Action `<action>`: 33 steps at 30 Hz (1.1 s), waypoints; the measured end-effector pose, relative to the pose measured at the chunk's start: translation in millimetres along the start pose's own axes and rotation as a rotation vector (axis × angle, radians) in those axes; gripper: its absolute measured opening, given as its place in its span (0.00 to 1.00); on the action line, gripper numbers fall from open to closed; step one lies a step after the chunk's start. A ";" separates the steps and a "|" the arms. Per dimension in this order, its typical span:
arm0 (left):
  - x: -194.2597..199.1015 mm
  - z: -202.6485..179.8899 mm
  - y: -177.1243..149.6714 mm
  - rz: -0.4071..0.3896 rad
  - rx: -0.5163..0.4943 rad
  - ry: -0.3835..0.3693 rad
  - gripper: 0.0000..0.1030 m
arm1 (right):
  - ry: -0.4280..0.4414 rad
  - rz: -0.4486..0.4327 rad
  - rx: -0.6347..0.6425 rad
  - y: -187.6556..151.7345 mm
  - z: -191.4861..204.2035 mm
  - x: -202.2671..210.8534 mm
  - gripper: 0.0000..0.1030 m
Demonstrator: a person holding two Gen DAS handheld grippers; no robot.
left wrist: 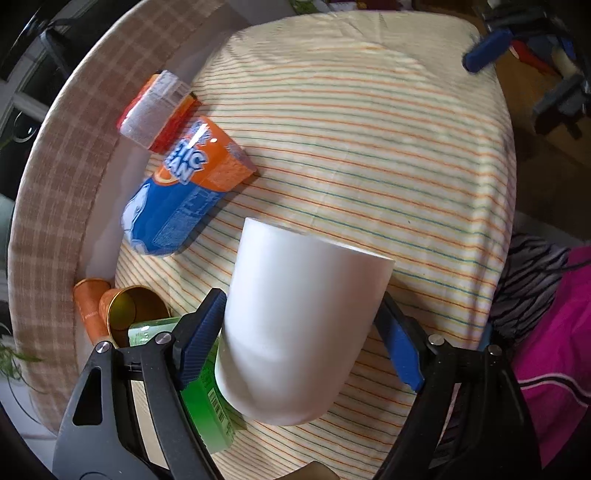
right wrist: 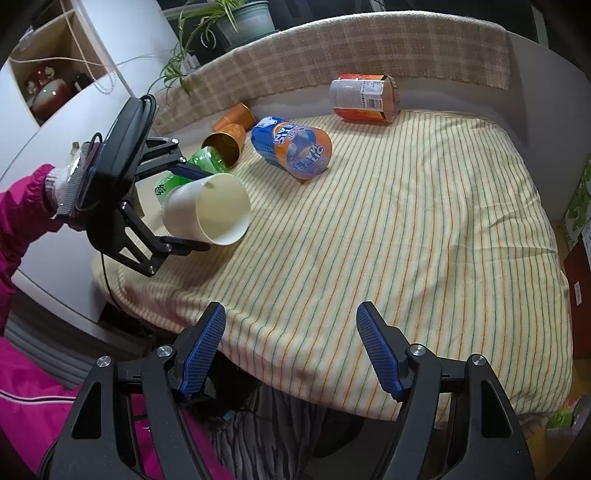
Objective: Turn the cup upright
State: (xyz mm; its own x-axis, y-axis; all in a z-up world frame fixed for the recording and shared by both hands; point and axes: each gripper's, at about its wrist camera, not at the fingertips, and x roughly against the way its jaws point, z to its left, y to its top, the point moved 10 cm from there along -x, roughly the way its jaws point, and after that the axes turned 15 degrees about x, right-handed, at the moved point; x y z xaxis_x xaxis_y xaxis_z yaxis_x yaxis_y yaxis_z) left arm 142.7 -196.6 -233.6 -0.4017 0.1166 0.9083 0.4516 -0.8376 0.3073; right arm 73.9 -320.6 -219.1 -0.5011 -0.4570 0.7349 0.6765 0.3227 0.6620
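Note:
My left gripper (left wrist: 301, 332) is shut on a plain white cup (left wrist: 299, 325), its blue pads pressed on both sides. The cup is held off the striped cloth (left wrist: 369, 147), tilted on its side. In the right wrist view the cup (right wrist: 192, 218) has its open mouth facing right and slightly down, held by the left gripper (right wrist: 188, 210) at the table's left. My right gripper (right wrist: 290, 350) is open and empty, at the near edge of the table. One of its blue fingertips (left wrist: 487, 51) shows at the top right of the left wrist view.
A blue and orange can (right wrist: 291, 146), a red and white can (right wrist: 364, 98), two orange metal cups (right wrist: 229, 138) and a green bottle (right wrist: 201, 160) lie on their sides near the cup. A plaid padded rim (right wrist: 332, 55) borders the far side. Potted plants (right wrist: 240, 18) stand behind.

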 end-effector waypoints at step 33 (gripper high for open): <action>55.4 40.3 -28.5 -0.270 0.519 -0.183 0.75 | 0.014 0.001 0.058 25.0 31.1 -13.9 0.71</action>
State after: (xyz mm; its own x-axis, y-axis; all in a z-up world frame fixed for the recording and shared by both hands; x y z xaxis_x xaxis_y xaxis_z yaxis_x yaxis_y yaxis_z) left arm 139.7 -144.7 -180.6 -0.4333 0.4170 0.7989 0.7006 -0.4017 0.5897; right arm 81.1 -280.3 -208.2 -0.4928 -0.4681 0.7335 0.6442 0.3703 0.6692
